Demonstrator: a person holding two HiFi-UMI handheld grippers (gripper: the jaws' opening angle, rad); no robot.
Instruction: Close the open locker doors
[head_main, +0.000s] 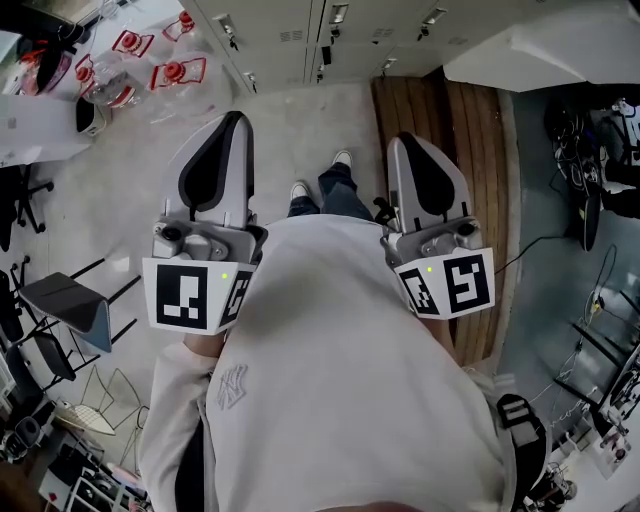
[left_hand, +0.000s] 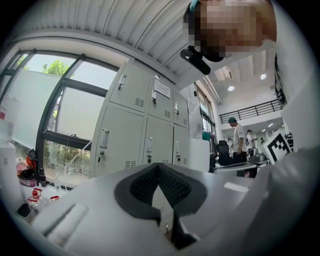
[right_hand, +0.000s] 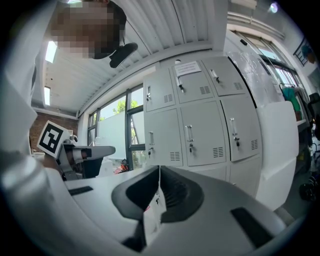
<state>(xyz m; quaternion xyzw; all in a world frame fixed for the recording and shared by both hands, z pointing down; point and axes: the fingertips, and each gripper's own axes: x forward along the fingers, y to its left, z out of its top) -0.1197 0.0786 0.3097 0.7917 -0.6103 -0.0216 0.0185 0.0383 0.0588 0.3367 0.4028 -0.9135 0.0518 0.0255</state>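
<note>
A bank of grey lockers (head_main: 300, 40) stands ahead of the person's feet. In the left gripper view every locker (left_hand: 135, 130) door lies flush, each with a handle and a lock. The right gripper view shows the same lockers (right_hand: 200, 125), again with flush doors. A white panel or box (right_hand: 277, 150) stands at their right end; I cannot tell whether it is a door. My left gripper (head_main: 232, 122) and right gripper (head_main: 402, 142) are held level at chest height, well short of the lockers. Both are shut on nothing, their pads meeting at the tips (left_hand: 159, 167) (right_hand: 159, 170).
Several water bottles with red caps (head_main: 165, 70) sit on the floor at the left, next to a desk. A strip of wooden flooring (head_main: 450, 130) runs at the right. Chairs (head_main: 70, 310) stand at the left, cables and gear (head_main: 590, 180) at the right. People (left_hand: 239, 142) stand far off.
</note>
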